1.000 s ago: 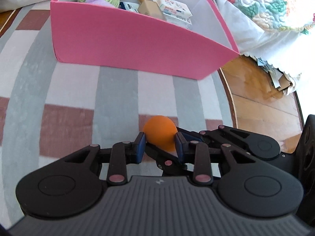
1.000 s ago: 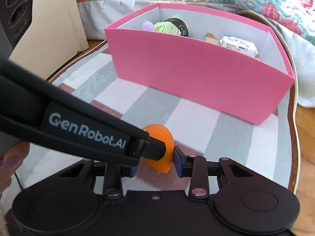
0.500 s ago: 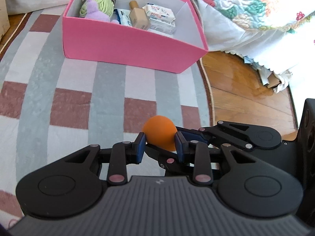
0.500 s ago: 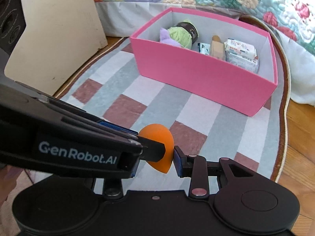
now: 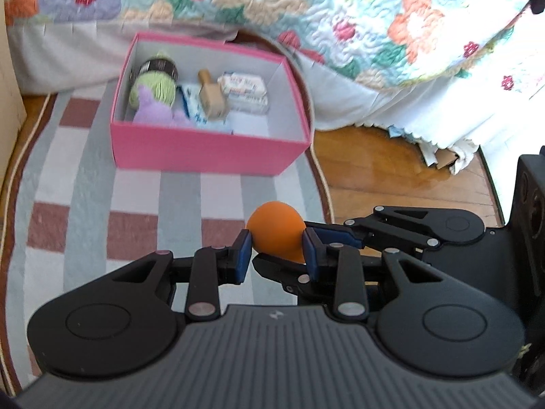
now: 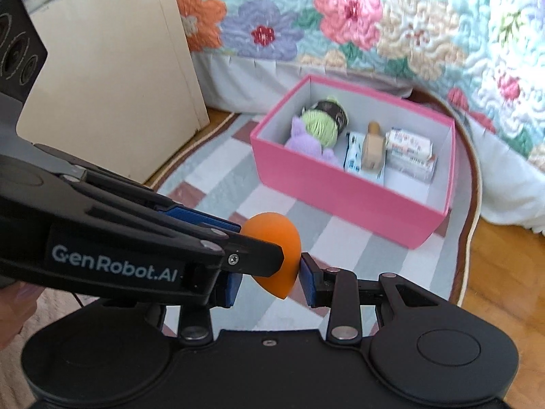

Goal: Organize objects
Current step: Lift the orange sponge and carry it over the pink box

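Observation:
An orange teardrop sponge [image 5: 275, 231] hangs in the air over the striped rug, held from two sides. My left gripper [image 5: 276, 253] is shut on it, a blue pad on each flank. My right gripper [image 6: 269, 283] is shut on the same sponge [image 6: 272, 235]; its right pad touches the sponge, and its left pad is hidden behind the left gripper's finger [image 6: 252, 255]. Ahead on the rug stands an open pink box [image 5: 204, 151], also in the right wrist view [image 6: 340, 197]. It holds green yarn [image 5: 156, 85], a purple plush [image 5: 153, 112], a beige bottle [image 5: 211, 97] and wipes packets [image 5: 243, 87].
A bed with a floral quilt [image 5: 306, 6] rises behind the box. Wooden floor [image 5: 391, 177] lies right of the rug [image 5: 85, 170]. A cream board [image 6: 112, 68] stands left of the box. A black speaker [image 6: 17, 51] is near it, and a hand [image 6: 13, 293] shows at the left edge.
Both grippers have risen together with the sponge still between them. The pink box now looks smaller and farther, and its inside shows more fully.

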